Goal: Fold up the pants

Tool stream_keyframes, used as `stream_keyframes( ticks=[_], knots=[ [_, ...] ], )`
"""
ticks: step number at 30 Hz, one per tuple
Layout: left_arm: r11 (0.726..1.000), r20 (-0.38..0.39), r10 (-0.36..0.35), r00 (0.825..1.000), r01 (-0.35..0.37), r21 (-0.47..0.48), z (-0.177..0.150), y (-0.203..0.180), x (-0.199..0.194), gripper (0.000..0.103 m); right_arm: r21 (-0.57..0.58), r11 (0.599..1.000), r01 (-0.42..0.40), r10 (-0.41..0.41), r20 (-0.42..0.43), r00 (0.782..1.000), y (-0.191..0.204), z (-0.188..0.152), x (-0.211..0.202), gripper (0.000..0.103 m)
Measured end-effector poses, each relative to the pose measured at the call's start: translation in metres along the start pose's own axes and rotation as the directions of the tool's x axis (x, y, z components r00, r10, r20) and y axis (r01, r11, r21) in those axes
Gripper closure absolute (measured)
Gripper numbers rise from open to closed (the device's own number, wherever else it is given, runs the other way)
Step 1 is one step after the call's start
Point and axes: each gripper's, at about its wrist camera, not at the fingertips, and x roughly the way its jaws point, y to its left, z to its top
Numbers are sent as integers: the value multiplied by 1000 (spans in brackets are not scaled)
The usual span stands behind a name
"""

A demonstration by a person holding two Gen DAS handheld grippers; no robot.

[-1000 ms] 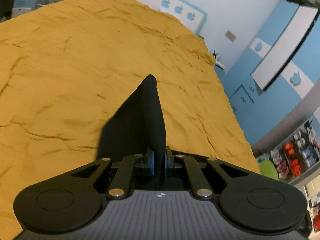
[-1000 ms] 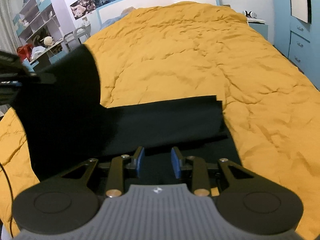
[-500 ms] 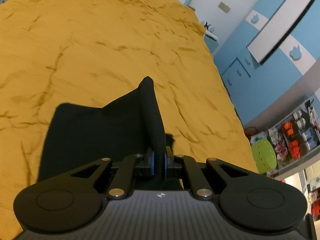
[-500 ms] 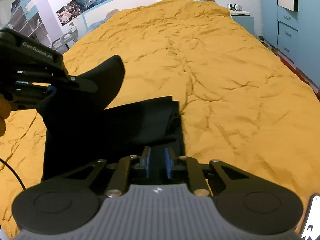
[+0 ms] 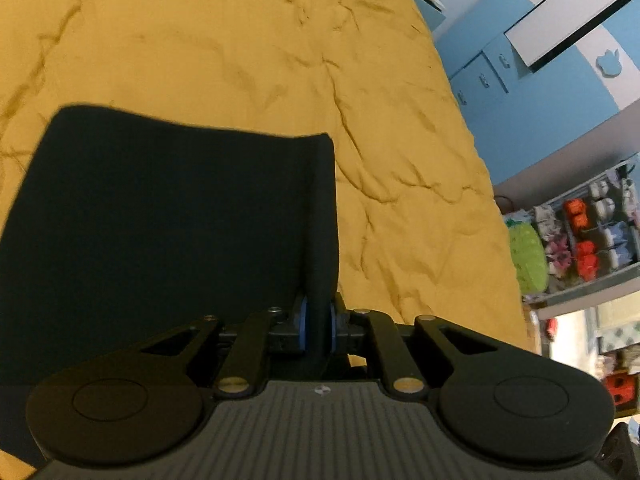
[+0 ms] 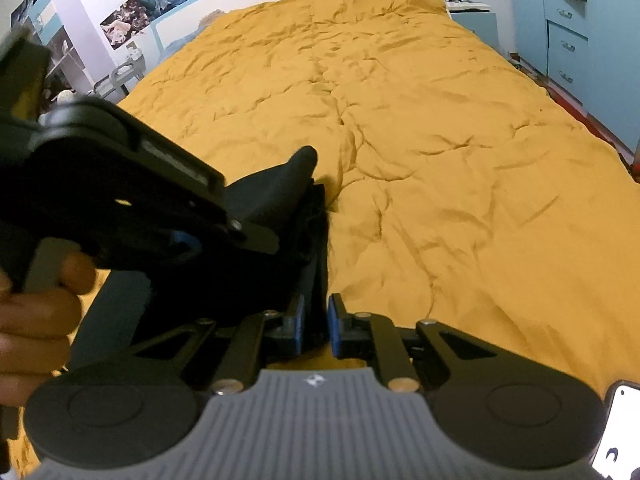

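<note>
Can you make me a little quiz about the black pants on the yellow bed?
1. True or false: the left gripper has its jaws pinched on a fold of the black fabric pants.
2. What covers the bed? A) wrinkled mustard-yellow blanket B) white sheet C) striped rug
3. Fill in: the right gripper has the pants' ____ between its jaws.

Key: 1 true; 2 A; 3 edge
</note>
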Motion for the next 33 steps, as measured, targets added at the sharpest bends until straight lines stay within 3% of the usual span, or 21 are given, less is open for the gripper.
stream_keyframes(
  ticks=[7,11,16,23,30,33],
  knots=[
    [987,-11,-157,988,156,-46,-3,15,-18,85,33,999,13,-14,21,1000,3,-4,-9,89],
    [984,10,-176,984,176,-16,-5,15,-37,85,38,999,33,-35,40,999,6,-4,-19,84],
    [994,93,-86,992,79,78,-3,17,-62,85,68,997,22,-27,68,997,9,-1,-27,72],
    [988,169,47,985,-72,140,-19,48,-83,85,182,982,-54,38,88,995,6,4,-33,62],
    [981,201,107,974,-137,137,-31,74,-92,85,265,959,-95,97,9,995,4,-4,-15,64],
    [982,204,103,974,-132,134,-35,88,-97,85,283,953,-109,114,-1,993,6,-5,-12,79]
  ],
)
